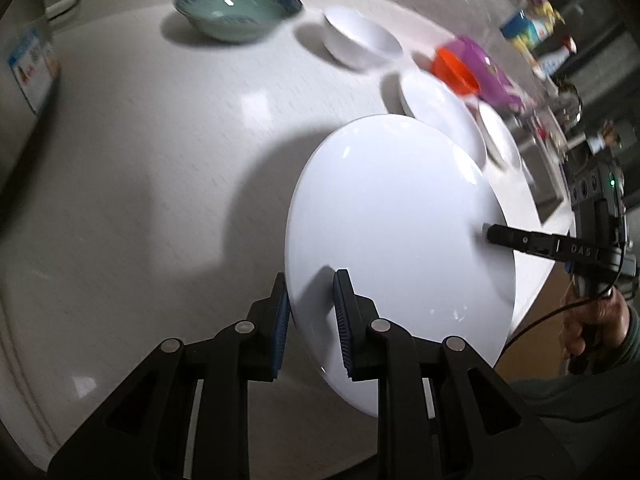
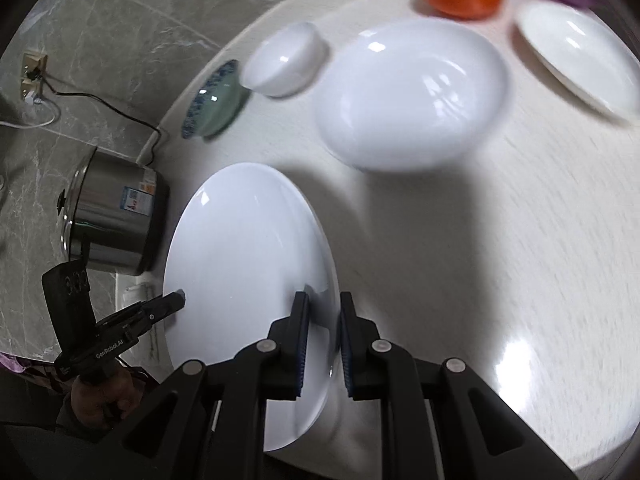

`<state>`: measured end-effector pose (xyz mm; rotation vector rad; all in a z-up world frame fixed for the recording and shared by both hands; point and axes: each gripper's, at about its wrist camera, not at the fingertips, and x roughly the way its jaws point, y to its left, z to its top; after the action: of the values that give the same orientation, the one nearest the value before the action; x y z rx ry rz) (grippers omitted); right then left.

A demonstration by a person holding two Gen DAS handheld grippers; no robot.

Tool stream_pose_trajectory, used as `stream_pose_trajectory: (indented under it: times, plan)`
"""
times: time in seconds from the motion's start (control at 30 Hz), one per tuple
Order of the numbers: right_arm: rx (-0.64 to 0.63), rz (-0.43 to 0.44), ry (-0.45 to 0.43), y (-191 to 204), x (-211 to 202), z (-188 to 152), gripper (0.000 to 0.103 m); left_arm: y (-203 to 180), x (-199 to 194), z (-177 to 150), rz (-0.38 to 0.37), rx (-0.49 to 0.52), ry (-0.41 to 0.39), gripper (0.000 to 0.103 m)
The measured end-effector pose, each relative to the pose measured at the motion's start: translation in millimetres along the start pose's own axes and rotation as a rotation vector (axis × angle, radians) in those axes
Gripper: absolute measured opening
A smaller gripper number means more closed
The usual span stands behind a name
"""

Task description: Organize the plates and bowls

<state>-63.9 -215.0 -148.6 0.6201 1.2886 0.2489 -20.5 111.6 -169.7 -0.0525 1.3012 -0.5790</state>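
A large white plate (image 1: 392, 240) hangs over the white counter (image 1: 160, 160), gripped at opposite rims by both grippers. My left gripper (image 1: 310, 280) is shut on its near edge. The right gripper (image 1: 494, 236) reaches in from the right and clamps the far rim. In the right wrist view the same plate (image 2: 248, 256) has my right gripper (image 2: 324, 298) shut on its rim, with the left gripper (image 2: 178, 298) on the opposite side. On the counter stand a blue-green bowl (image 1: 236, 8), a white bowl (image 1: 360, 40), an orange bowl (image 1: 456, 68) and two more white plates (image 1: 440, 116) (image 1: 500, 136).
A purple bowl (image 1: 484, 68) sits behind the orange one. A steel rice cooker (image 2: 116, 228) stands at the counter's left end with its cord running to a wall socket (image 2: 34, 72). A sink (image 1: 552, 200) and clutter lie beyond the counter's right side.
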Motion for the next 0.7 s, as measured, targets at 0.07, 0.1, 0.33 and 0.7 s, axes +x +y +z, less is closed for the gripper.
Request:
stream_pose_trajectory:
  times: [0.07, 0.1, 0.33, 0.7]
  plan:
    - [0.003, -0.004, 0.013, -10, 1, -6, 0.017, -8, 7, -9, 0.005, -0.003, 0.008, 0.019]
    - [-0.001, -0.005, 0.017, -13, 2, -9, 0.017, -12, 9, -12, 0.01, -0.004, 0.006, 0.019]
    - [-0.021, 0.016, 0.019, -39, 4, -16, 0.017, -34, 27, -25, 0.047, 0.002, -0.008, 0.02]
    - [-0.087, 0.005, 0.013, -44, 8, -13, 0.017, -28, 42, -28, 0.059, -0.034, -0.018, 0.022]
